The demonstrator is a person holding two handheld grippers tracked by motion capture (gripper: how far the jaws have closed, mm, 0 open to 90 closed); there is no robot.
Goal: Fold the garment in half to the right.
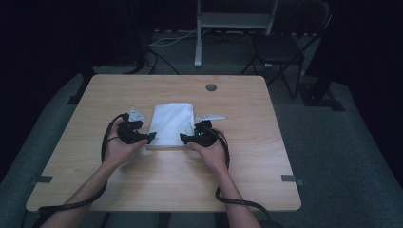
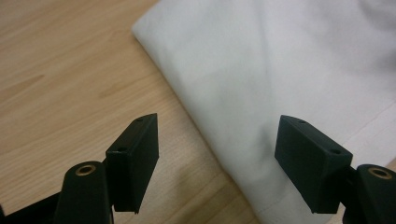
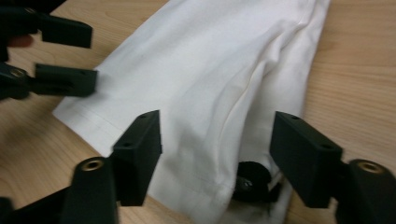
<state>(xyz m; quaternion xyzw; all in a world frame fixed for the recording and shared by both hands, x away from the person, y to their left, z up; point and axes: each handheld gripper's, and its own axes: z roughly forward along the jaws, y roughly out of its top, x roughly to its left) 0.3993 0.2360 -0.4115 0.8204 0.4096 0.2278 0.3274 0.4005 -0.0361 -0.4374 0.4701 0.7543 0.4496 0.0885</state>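
1. Forearms enter from six o'clock in the high view and bear the two tools; the left gripper (image 1: 151, 136) sits at the cloth's eight o'clock corner and the right gripper (image 1: 183, 138) at its five o'clock corner.
2. Between them lies the folded white cloth (image 1: 171, 124), flat near the middle of the wooden table (image 1: 237, 156), its long sides running toward twelve o'clock. I judge the hands take the two near corners so that the bundle can be squared or folded evenly.
3. Seen along the left gripper's own jaws, they stand spread wide, one over bare wood and the other over the cloth's (image 2: 280, 70) edge. Nothing is pinched; the pads hang clear of the fabric.
4. Seen along the right gripper's own jaws, they are also spread, straddling the hemmed near end of the cloth (image 3: 210, 79). The pads press on nothing, so I judge the fabric has been let go.
5. A small dark item (image 3: 254, 179) peeks out under the hem at five o'clock in the right gripper view; what it is I cannot tell.
6. At ten o'clock in that view the left gripper (image 3: 95, 56) shows with its fingers apart at the far corner.
7. Beyond the table, at one o'clock, stands a folding chair (image 1: 278, 50).
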